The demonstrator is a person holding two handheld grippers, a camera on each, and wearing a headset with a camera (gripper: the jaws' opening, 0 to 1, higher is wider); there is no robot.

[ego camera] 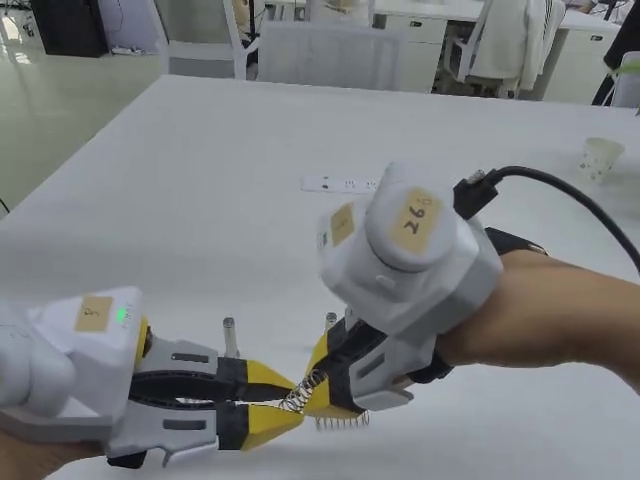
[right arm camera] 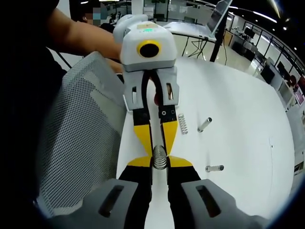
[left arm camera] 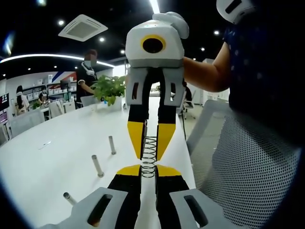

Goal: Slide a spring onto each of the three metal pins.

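inspector: left gripper (left arm camera: 148,171): jaws drawn narrow, pinching the near end of a spring (left arm camera: 149,155). right gripper (left arm camera: 150,143): jaws just as narrow, pinching the far end. the two meet nose to nose, low over the table (ego camera: 200,200).

clerk: and the rest of the work?

inspector: the near pin (left arm camera: 69,198), middle pin (left arm camera: 97,165) and far pin (left arm camera: 112,144) stand upright in a row on the table, off to one side of the grippers and apart from them. all three look bare, so i judge nothing fitted yet. a second spring (right arm camera: 182,123) lies loose on the table near the jaws.

clerk: hazards?

inspector: three, in my judgement. first, with both ends clamped, any drift between the hands will stretch or kink the coil. second, if one gripper lets go while the coil is loaded, it may flick out of the other. third, a jaw pinching the very end blocks the opening, so that end cannot go over a pin. the lower end must be left free.

clerk: anything further?

inspector: the loose spring sits close under the grippers. a careless sweep could roll it away.
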